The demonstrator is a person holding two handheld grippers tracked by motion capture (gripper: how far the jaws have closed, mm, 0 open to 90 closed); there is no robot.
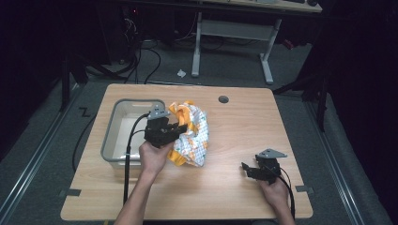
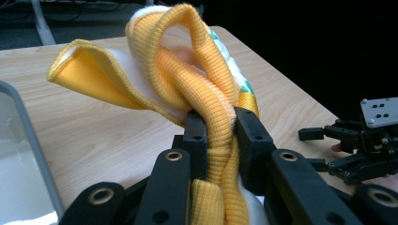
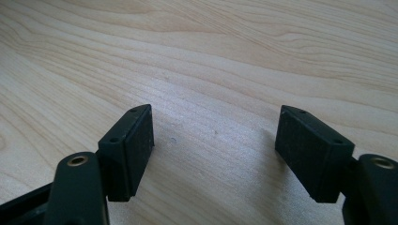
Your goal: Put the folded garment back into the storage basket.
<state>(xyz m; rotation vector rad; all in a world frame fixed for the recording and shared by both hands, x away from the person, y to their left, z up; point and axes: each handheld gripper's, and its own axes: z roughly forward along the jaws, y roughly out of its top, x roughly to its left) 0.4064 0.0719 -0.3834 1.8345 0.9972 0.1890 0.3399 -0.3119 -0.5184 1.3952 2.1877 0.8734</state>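
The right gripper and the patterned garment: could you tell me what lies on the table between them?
Nothing: in the high view, bare wooden table separates the open right gripper from the garment.

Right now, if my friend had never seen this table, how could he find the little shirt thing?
Start at the wooden table, then find the grey tub on its left side. Right beside the tub, the left gripper pinches a crumpled garment: white, patterned, with ribbed yellow trim, the only colourful thing there.
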